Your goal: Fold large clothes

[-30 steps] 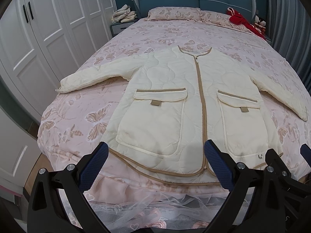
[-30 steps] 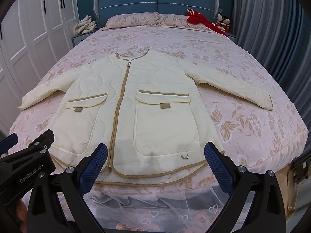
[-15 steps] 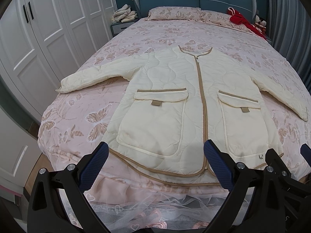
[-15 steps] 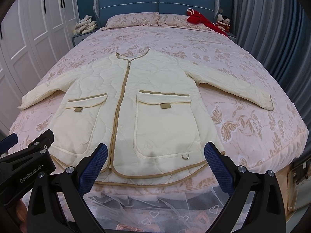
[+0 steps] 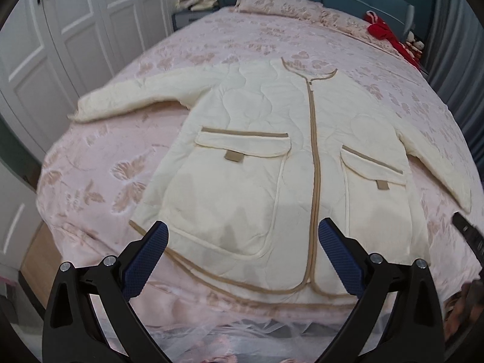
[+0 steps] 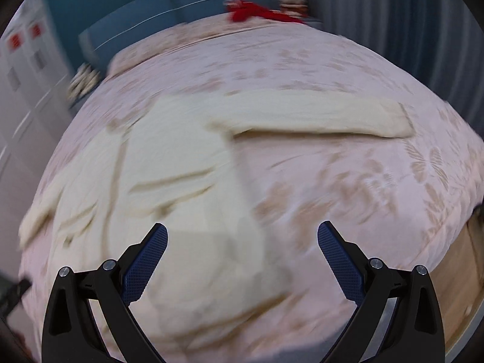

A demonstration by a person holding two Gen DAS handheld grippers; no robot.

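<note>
Mid-frame, on bed [image 5: 99,163]: quilted cream jacket [image 5: 242,166], spread flat, zipped.
Jaws: left gripper [image 5: 242,248] and right gripper [image 6: 242,248] spread, empty.
Handling: likely soft, bulky, light; grasp sleeve cuff [image 6: 396,119].

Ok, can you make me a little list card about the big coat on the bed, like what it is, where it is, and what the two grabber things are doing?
thing: cream quilted coat with tan trim
where: lying flat on the pink flowered bed
front: zipped shut, two flap pockets showing
sleeves: both spread out to the sides
left gripper: open, above the coat's bottom hem, holding nothing
right gripper: open, holding nothing, picture blurry
also on the bed: pillows, something red near the headboard
folding: not started
</note>
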